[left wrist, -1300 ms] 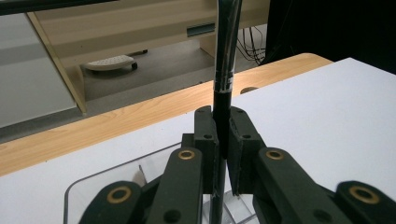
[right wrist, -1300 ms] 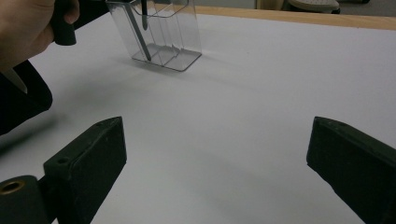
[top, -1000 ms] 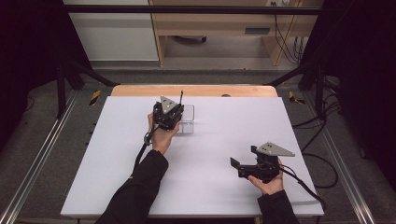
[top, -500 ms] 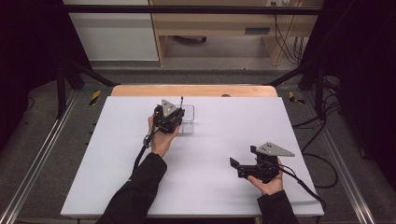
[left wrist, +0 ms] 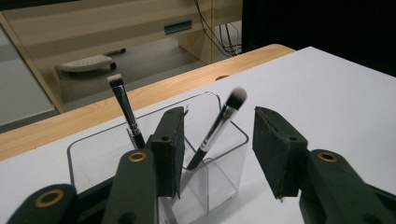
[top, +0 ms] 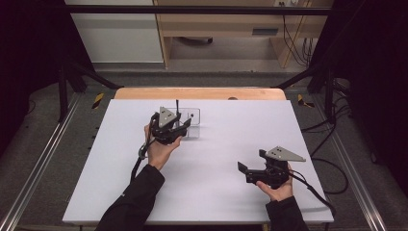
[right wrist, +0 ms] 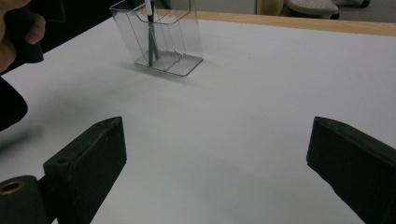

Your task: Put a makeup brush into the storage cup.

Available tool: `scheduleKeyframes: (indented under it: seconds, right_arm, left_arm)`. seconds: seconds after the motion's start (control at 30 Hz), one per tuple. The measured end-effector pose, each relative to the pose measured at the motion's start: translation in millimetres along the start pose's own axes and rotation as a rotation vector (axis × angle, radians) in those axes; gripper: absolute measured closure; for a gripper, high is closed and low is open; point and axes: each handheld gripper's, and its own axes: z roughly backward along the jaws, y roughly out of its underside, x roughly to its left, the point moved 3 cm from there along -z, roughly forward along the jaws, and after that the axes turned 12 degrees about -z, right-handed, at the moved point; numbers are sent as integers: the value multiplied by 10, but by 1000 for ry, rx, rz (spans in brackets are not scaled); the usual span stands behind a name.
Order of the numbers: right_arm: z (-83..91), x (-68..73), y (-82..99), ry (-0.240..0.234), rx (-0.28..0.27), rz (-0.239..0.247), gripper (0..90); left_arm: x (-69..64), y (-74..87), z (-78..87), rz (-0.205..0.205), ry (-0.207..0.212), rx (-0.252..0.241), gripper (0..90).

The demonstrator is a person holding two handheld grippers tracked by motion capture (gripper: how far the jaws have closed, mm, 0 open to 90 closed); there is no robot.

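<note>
From where I sit, the white table [top: 216, 192] is bare across its whole right half and along the near edge, so I see open passage there. The one obstacle is the clear holder [top: 188, 126] standing near the far edge, left of the middle, with a flat brush [left wrist: 125, 109] and a round brush [left wrist: 219, 126] sticking up out of it. My left gripper [top: 169, 129] hangs right at the holder with its jaws spread, one jaw over the holder's opening beside the round brush. My right gripper [top: 243, 168], jaws wide apart, has nothing but bare table between it and the holder.
</note>
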Motion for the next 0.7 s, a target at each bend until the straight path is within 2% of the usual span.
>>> scheduleKeyframes:
  seconds: [0.37,0.6,0.7]
  right_arm:
    - [22,-11,-20,7,-9,0,51]
    - [43,-18,-37,9,-18,0,49]
    - [44,-22,-38,12,-18,2,49]
  left_arm:
    - [-37,61,370,15,67,-50,401]
    - [-72,142,566,9,110,-48,317]
    - [-80,198,627,-2,108,-31,286]
